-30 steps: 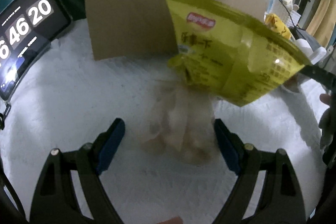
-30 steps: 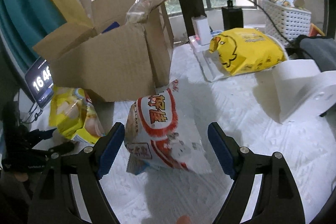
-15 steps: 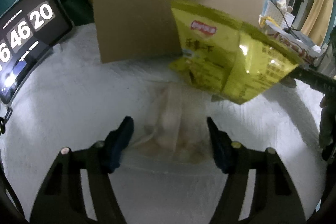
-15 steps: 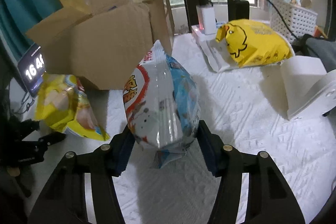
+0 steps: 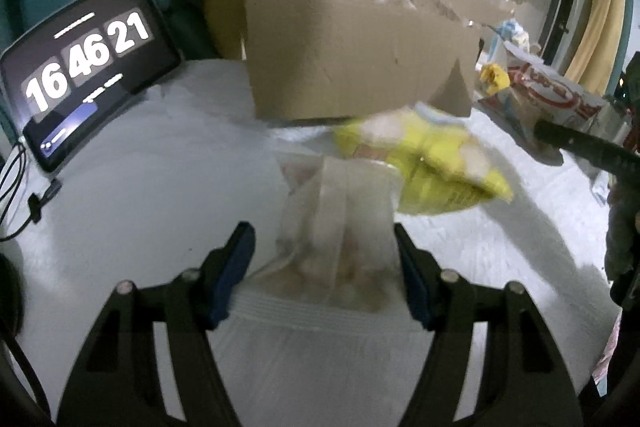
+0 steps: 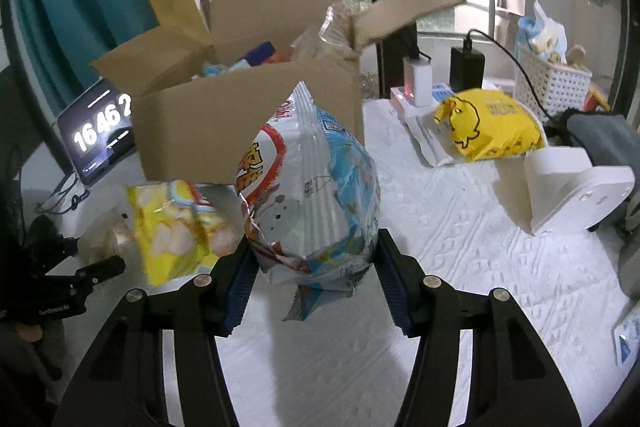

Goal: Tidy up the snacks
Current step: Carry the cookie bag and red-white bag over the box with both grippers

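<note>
The left gripper point(image 5: 324, 267) has its 2 fingers clamped on a clear snack bag point(image 5: 340, 223) — the bag fills the gap, its top reaching toward the cardboard box point(image 5: 352, 67), above the white table point(image 5: 140, 195). A yellow chip bag point(image 5: 432, 163) lies just beyond. The right gripper point(image 6: 314, 275) squeezes a white puffed snack bag point(image 6: 312, 195) upright between its fingers — in front of the box.

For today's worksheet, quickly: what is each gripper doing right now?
Left gripper: closed on the clear snack bag.
Right gripper: closed on the white puffed snack bag.
</note>
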Demonstrator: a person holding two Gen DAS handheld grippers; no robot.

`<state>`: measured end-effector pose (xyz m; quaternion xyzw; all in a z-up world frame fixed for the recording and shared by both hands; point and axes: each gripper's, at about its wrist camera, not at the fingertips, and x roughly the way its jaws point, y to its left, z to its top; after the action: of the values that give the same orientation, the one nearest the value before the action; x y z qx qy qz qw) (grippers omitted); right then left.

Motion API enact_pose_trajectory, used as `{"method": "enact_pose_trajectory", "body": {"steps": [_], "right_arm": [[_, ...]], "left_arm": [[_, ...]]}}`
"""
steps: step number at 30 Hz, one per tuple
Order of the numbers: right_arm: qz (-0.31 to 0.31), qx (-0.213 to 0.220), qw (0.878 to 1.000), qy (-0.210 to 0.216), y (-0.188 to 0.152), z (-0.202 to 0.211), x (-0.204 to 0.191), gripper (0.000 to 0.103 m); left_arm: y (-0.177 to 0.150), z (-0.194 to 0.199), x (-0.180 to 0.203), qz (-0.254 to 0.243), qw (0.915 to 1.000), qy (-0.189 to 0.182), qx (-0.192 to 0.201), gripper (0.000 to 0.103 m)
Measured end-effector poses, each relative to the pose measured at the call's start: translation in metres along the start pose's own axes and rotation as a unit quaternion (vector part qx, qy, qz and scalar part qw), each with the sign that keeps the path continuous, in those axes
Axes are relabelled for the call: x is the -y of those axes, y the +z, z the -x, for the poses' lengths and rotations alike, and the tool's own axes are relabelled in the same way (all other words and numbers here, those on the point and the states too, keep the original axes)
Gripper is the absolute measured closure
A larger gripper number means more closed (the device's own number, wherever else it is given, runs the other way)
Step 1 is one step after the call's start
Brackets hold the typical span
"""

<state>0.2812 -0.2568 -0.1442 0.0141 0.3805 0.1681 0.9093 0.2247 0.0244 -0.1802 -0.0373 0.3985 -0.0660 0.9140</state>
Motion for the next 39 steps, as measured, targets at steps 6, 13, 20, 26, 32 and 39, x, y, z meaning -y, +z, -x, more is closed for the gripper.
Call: {"method": "enact_pose_trajectory", "body": {"steps": [6, 13, 20, 26, 32, 39], "right_arm": [[0.019, 0.012, 1.000, -0.002, 0.009, 0.017, -0.017, 0.043], [0.034, 0.021, 0.999, 0.008, 0.018, 0.025, -0.035, 0.043], [0.057, 0.027, 0.998, 0.031, 0.033, 0.024, -0.054, 0.043], [0.081, 0.041, 0.995, 0.051, 0.056, 0.019, -0.070, 0.043], [0.094, 0.068, 0.992, 0.053, 0.091, 0.011, -0.071, 0.043], [0.092, 0.091, 0.990, 0.052, 0.136, -0.012, -0.061, 0.043]], "left_arm": [[0.001, 0.022, -0.008, 0.010, 0.9997, 0.002, 0.023, 0.034], [0.012, 0.045, -0.010, 0.008, 0.9986, 0.000, 0.051, 0.034], [0.038, 0.059, -0.004, -0.009, 0.9962, 0.003, 0.086, 0.034], [0.076, 0.059, 0.003, -0.029, 0.9923, 0.009, 0.120, 0.034], [0.119, 0.043, 0.004, -0.035, 0.9897, 0.012, 0.139, 0.034], [0.164, 0.018, 0.006, -0.044, 0.9874, 0.016, 0.151, 0.034]]}}
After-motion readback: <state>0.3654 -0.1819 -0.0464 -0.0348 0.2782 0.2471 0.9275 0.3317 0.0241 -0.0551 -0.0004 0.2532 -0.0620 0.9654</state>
